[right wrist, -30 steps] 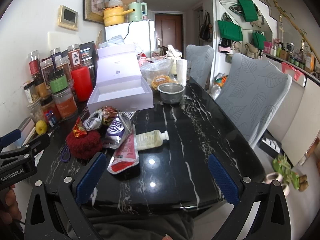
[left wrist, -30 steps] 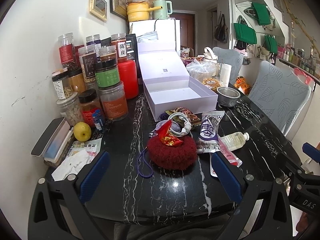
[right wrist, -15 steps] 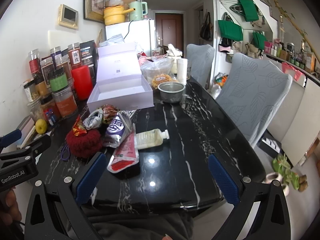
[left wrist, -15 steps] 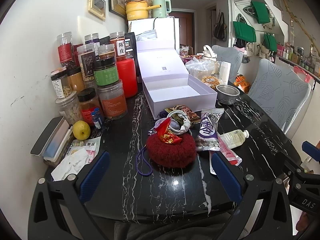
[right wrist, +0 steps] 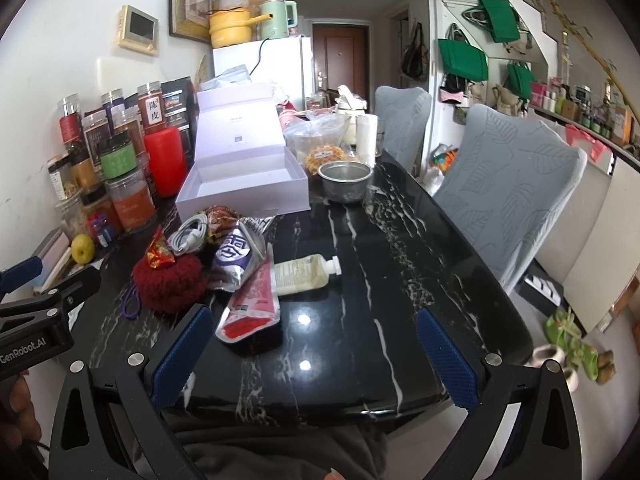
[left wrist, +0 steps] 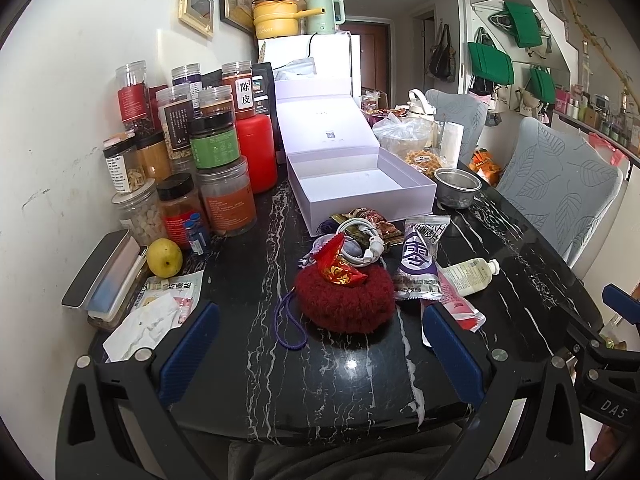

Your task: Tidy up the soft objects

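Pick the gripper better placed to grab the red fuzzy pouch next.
Left. The red fuzzy pouch sits centred ahead of the open left gripper; for the open right gripper it lies off to the left.

A fuzzy dark red pouch (left wrist: 344,300) sits on the black surface (left wrist: 360,380). A purple cord (left wrist: 290,326) hangs from its left side. A small red and gold packet (left wrist: 340,266) rests on top of it. Just behind lies a white cable (left wrist: 362,240) in a coil. A purple and silver snack bag (left wrist: 418,260) lies right beside the pouch. A red and white packet (right wrist: 252,300) lies flat near it, touching a soft squeeze bottle (right wrist: 306,274) on its side.
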The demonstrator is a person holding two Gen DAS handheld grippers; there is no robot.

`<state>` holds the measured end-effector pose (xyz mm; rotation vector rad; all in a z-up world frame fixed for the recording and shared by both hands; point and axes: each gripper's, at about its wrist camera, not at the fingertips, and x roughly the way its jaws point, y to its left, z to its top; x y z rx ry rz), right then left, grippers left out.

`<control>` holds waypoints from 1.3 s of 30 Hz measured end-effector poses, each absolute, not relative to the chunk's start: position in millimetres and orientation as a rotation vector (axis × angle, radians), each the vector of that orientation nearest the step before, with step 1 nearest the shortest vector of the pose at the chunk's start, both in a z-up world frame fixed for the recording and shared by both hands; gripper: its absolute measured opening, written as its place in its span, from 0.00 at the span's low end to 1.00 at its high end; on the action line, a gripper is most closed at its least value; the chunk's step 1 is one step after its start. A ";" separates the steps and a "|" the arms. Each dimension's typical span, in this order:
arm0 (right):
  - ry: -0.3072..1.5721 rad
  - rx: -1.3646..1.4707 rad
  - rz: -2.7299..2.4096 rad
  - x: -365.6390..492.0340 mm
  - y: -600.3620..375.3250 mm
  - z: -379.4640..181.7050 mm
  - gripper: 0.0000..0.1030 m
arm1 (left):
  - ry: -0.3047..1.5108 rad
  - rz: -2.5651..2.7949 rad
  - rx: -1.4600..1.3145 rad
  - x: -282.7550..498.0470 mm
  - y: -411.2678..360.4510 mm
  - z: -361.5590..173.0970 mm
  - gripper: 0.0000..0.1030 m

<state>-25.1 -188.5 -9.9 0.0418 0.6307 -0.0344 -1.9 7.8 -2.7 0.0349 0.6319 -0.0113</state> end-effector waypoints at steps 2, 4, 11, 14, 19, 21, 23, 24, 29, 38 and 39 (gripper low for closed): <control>0.630 0.042 -0.034 -25.0 -188.3 -9.9 1.00 | 0.631 -0.010 0.034 -2.1 8.4 -2.2 1.00; 0.630 0.042 -0.034 -25.2 -188.3 -9.9 1.00 | 0.631 -0.010 0.033 -2.5 8.4 -2.2 1.00; 0.631 0.042 -0.034 -24.8 -188.0 -10.0 1.00 | 0.631 -0.010 0.034 -2.4 8.4 -2.2 1.00; 0.631 0.042 -0.034 -24.7 -187.9 -10.1 1.00 | 0.632 -0.011 0.034 -2.6 8.6 -2.1 1.00; 0.631 0.042 -0.034 -24.7 -187.8 -10.2 1.00 | 0.634 -0.012 0.034 -3.1 7.8 -3.2 1.00; 0.632 0.042 -0.034 -24.6 -187.9 -10.2 1.00 | 0.633 -0.012 0.034 -3.4 7.9 -3.3 1.00; 0.634 0.044 -0.032 -24.5 -186.7 -12.1 1.00 | 0.633 -0.013 0.034 -3.2 7.9 -3.2 1.00; 0.635 0.045 -0.031 -24.6 -186.5 -13.1 1.00 | 0.633 -0.014 0.033 -3.3 7.4 -3.7 1.00; 0.646 0.054 -0.022 -20.7 -186.6 -20.5 1.00 | 0.636 -0.027 0.033 -3.2 5.0 -8.5 1.00; 0.683 0.063 0.005 -7.5 -185.7 -39.7 1.00 | 0.675 -0.070 0.016 9.8 6.3 -26.2 1.00; 0.687 0.063 0.009 -5.7 -185.3 -41.3 1.00 | 0.679 -0.076 0.015 11.3 6.3 -28.3 1.00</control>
